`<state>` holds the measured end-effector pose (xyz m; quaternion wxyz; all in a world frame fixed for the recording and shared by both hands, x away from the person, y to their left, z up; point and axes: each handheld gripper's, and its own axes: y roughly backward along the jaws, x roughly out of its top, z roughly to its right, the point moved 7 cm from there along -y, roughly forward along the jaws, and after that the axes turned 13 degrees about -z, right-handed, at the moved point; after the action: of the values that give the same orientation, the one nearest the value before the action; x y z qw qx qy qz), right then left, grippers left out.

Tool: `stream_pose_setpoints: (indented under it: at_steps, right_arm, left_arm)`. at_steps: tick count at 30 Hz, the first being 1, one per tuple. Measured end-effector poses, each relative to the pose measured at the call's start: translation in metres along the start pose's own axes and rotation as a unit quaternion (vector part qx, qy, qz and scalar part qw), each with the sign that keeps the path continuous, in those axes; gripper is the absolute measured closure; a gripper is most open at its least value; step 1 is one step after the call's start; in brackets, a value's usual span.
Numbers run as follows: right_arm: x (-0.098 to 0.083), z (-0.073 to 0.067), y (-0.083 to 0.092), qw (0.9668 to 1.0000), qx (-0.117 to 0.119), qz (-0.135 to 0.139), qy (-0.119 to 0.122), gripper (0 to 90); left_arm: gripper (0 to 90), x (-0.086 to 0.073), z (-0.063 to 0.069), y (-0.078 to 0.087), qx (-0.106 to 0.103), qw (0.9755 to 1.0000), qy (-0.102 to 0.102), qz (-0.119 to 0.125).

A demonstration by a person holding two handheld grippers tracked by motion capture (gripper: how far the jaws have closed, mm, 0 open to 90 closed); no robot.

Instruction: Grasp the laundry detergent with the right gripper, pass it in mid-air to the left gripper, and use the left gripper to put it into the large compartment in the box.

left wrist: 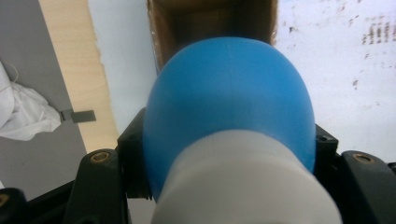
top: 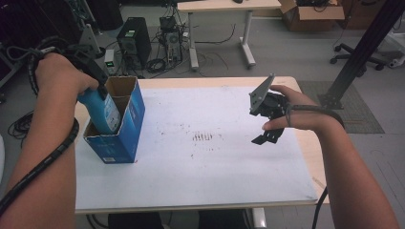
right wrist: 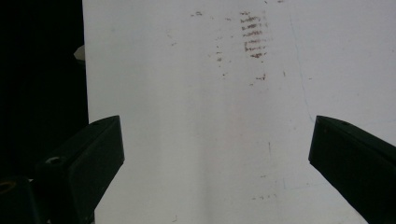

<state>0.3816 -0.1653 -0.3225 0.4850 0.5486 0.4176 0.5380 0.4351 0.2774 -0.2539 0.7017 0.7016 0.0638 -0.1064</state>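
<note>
Item: blue bottle (top: pixel 102 107) — smooth plastic body, rounded blue shoulder, pale label panel on its side, and a broad white cap end (left wrist: pixel 243 186) that faces the lens in the left gripper view. It stands tilted, lower part already inside the blue carton (top: pixel 122 129), upper part leaning out over the carton's left rim.

Container: blue carton, upright, top flaps open, brown cardboard inside; it sits at the left edge of the white table sheet (top: pixel 205 162), near the table's far-left corner.

Holder: left gripper (top: pixel 90 64), above the carton, pointing downward. Its black jaws are clamped on the bottle's sides just below the cap; in the left gripper view the blue body bulges between the two jaw blocks and touches both, with the carton's open mouth (left wrist: pixel 212 21) directly beyond it.

Second tool: right gripper (top: pixel 267 121), held over the right half of the sheet, well apart from carton and bottle. Its jaws stand wide apart with nothing between them — bare white sheet with faint brown smudges (right wrist: pixel 252 35) lies beyond.
</note>
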Motion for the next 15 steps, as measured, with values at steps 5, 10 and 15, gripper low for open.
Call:
stream_pose_setpoints:
  at_steps: [5,10,15]
  right_arm:
    - [-0.001,0.000,-0.001,1.0000,0.006,-0.003,-0.003,3.4]
    - [-0.001,0.000,-0.002,1.0000,0.006,-0.003,-0.002,3.4]
    - [0.000,-0.001,-0.003,1.0000,0.005,0.001,-0.004,3.5]
  left_arm:
    - [37.7,0.004,-0.002,-0.018,-0.008,0.9999,0.002,-0.006]
    - [37.7,0.008,-0.001,-0.033,-0.007,1.0000,-0.003,-0.007]
    - [37.7,0.011,0.000,-0.046,-0.010,0.9999,-0.003,-0.008]
